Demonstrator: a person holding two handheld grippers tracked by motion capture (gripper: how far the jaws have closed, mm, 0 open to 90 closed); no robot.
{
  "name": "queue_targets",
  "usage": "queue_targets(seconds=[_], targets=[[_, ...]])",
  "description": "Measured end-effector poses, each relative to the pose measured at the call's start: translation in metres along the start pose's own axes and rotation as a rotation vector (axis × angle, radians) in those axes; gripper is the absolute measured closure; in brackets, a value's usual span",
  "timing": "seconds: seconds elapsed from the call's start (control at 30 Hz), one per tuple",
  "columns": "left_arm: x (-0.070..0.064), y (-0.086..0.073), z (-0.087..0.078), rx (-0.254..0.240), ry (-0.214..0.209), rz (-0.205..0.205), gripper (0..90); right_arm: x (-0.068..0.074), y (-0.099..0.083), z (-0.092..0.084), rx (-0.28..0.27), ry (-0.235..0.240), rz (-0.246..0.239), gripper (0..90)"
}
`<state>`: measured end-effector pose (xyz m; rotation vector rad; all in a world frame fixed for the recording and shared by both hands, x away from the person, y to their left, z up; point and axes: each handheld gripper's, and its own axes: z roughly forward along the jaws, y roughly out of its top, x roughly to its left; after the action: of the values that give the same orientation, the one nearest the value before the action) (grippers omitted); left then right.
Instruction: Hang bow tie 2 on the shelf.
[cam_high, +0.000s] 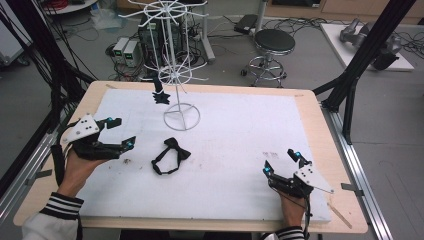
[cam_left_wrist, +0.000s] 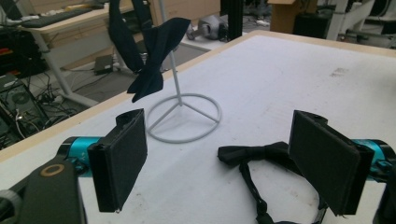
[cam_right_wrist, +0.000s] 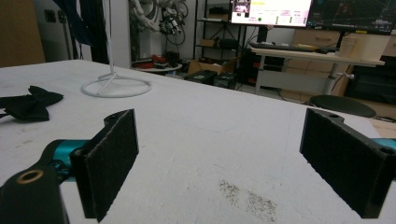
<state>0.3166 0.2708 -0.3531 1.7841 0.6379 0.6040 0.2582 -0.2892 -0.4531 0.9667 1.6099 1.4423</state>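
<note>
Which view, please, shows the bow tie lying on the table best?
The high view: the whole bow tie, strap loop included, lies unobstructed. The left gripper view has it close but partly behind a jaw; the right gripper view catches only its bow at the edge.

Black bow tie (cam_high: 171, 156) flat on white table cover, strap looped, near left gripper (cam_high: 121, 134); nothing grips it.

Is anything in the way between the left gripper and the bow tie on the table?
No. The left gripper, jaws open, has only bare white mat between it and the bow tie.
</note>
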Motion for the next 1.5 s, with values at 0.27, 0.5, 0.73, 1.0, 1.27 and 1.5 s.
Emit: queue_targets(seconds=[0.27,0.5,0.73,1.0,1.27,1.5], targets=[[0.002,0.009,0.011,0.055,-0.053,0.022,19.8,0.000,0.000,0.000,0.000,0.001,-0.003,10.9],[0.005,0.014,0.023,0.119,-0.096,0.050,19.8,0.000,0.000,0.000,-0.002,-0.001,-0.003,10.9],[0.000,0.018,0.036,0.157,-0.131,0.096,19.8,-0.001,0.000,0.000,-0.003,0.000,-0.001,10.9],[-0.009,0.023,0.054,0.189,-0.175,0.135,19.9,-0.001,0.000,0.000,-0.003,0.001,-0.003,11.0],[-0.012,0.024,0.073,0.223,-0.232,0.156,20.1,0.000,0.000,0.000,-0.003,0.001,-0.002,10.9],[-0.009,0.022,0.082,0.255,-0.269,0.158,21.0,-0.001,0.000,0.000,-0.003,0.002,-0.002,11.0]])
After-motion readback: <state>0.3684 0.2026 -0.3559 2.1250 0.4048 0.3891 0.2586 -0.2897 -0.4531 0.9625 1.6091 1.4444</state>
